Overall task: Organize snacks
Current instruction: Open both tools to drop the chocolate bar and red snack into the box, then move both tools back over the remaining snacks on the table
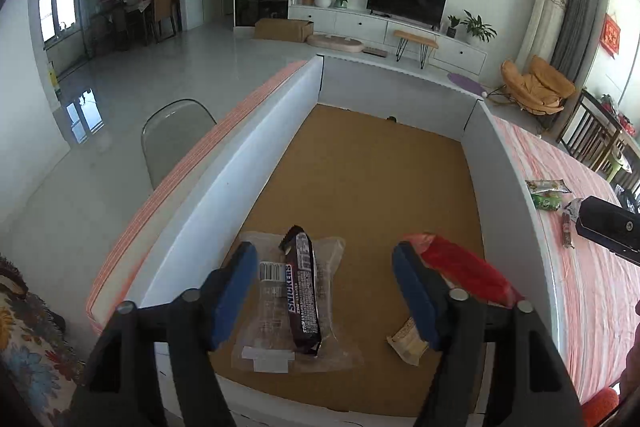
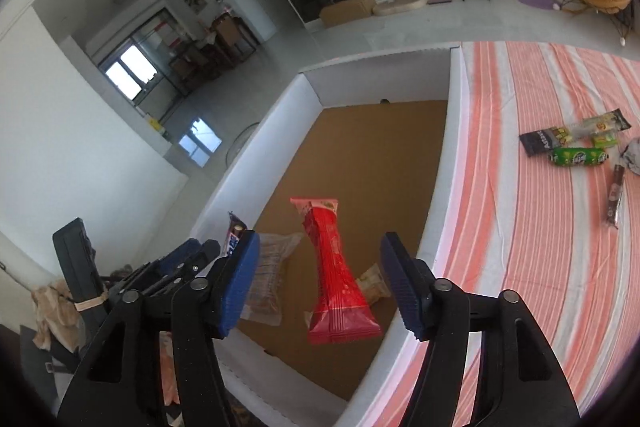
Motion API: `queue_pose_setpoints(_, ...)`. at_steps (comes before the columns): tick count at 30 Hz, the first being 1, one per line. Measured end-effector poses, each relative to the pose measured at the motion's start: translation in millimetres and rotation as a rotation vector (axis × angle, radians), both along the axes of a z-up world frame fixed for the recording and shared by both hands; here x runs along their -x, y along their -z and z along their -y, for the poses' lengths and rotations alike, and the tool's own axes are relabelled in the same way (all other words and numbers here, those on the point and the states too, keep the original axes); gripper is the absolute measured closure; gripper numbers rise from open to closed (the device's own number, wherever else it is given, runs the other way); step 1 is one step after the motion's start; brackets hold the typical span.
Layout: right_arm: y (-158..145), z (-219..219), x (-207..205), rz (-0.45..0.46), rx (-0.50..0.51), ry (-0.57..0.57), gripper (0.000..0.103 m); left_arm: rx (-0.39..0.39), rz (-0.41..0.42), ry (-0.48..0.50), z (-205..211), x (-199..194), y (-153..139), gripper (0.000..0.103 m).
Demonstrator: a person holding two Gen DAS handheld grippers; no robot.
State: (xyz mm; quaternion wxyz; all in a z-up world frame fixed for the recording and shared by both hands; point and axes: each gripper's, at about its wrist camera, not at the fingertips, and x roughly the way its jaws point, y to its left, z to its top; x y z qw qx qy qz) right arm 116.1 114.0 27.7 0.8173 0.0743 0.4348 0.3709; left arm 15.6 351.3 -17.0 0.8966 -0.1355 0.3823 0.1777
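A white-walled box point(image 1: 240, 163) with a brown cardboard floor stands on the striped tablecloth point(image 2: 540, 267). In it a dark Snickers bar point(image 1: 303, 291) lies on a clear packet point(image 1: 276, 327). My left gripper point(image 1: 323, 255) hangs open over them, pads clear of both. A red packet point(image 2: 340, 279) shows between the fingers of my right gripper point(image 2: 320, 241), which is open and not touching it. A small tan packet point(image 2: 374, 283) lies beside the red one. Several more snacks, among them a green packet point(image 2: 578, 155) and a brown bar point(image 2: 614, 197), lie on the cloth to the right.
The box's near wall point(image 2: 280, 387) is just below both grippers. The left gripper's black body point(image 2: 180, 267) is close on the right gripper's left. A grey chair point(image 1: 176, 135) stands left of the table. Behind is a living room floor.
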Motion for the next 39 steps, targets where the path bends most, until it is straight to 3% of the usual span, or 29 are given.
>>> queue_pose_setpoints(6,39.3,96.6,-10.3,0.046,0.156,0.248,0.031,-0.015,0.109,0.072,42.6,-2.7,-9.0,0.010)
queue_pose_setpoints(13,94.2,252.5,-19.0,0.027,0.409,0.681,0.031,0.099,0.230,0.369,150.1,-13.1,-54.7,0.003)
queue_pose_setpoints(17,119.1,315.3,-8.0,-0.003,0.435,0.855,0.031,0.103,0.203,0.598,235.8,-28.4,-61.3,0.000)
queue_pose_setpoints(19,116.1,331.8,1.0,0.000,0.370,0.945,0.026,0.110,0.149,0.681,275.2,-43.1,-49.3,0.000)
queue_pose_setpoints(21,114.5,337.8,4.0,0.001,0.319,0.951,0.026,0.099,0.080,0.710,309.5,-63.3,-25.0,0.000)
queue_pose_setpoints(25,115.2,331.5,0.8,0.011,0.362,0.949,0.026,0.042,-0.042,0.689,348.1,-97.4,31.9,0.000)
queue_pose_setpoints(31,126.2,321.0,-5.0,0.024,0.450,0.930,0.022,-0.017,-0.158,0.582,343.5,-136.1,96.7,0.001)
queue_pose_setpoints(33,127.6,318.8,-6.0,0.025,0.468,0.924,0.019,-0.076,-0.134,0.562,341.7,-135.7,101.7,0.001)
queue_pose_setpoints(39,128.2,318.2,-6.1,0.027,0.472,0.922,0.017,-0.074,-0.135,0.573,342.3,-135.7,102.5,0.000)
